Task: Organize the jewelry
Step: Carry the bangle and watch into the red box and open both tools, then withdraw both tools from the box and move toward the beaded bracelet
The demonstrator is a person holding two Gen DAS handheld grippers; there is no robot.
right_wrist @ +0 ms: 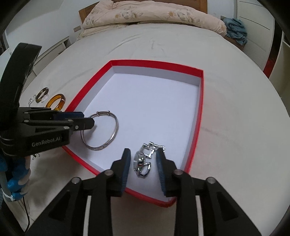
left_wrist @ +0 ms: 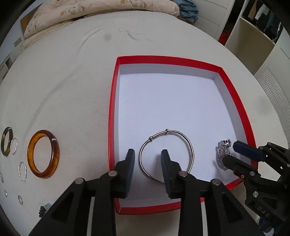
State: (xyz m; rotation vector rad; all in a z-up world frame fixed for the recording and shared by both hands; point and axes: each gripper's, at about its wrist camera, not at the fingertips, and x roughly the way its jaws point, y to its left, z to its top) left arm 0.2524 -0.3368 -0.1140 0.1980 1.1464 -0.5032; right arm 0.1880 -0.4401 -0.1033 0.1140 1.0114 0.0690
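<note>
A red box (left_wrist: 112, 101) with a white floor lies open on the bed; it also shows in the right wrist view (right_wrist: 201, 112). A silver bangle (left_wrist: 183, 135) lies flat inside it near the front; in the right wrist view it (right_wrist: 116, 119) lies at the box's left. My left gripper (left_wrist: 147, 154) is open over the bangle's left side, one finger inside the ring. A silver watch (right_wrist: 142, 161) lies between the open fingers of my right gripper (right_wrist: 143, 154); the left wrist view shows it (left_wrist: 223, 147) too. An amber bangle (left_wrist: 54, 145), a dark green bangle (left_wrist: 6, 136) and several small silver rings lie on the sheet left of the box.
A floral duvet (right_wrist: 145, 14) and a blue cloth (right_wrist: 235, 30) lie at the bed's far end. White shelves (left_wrist: 253, 36) stand to the right. A small blue-grey ornament (left_wrist: 44, 209) lies by the left gripper.
</note>
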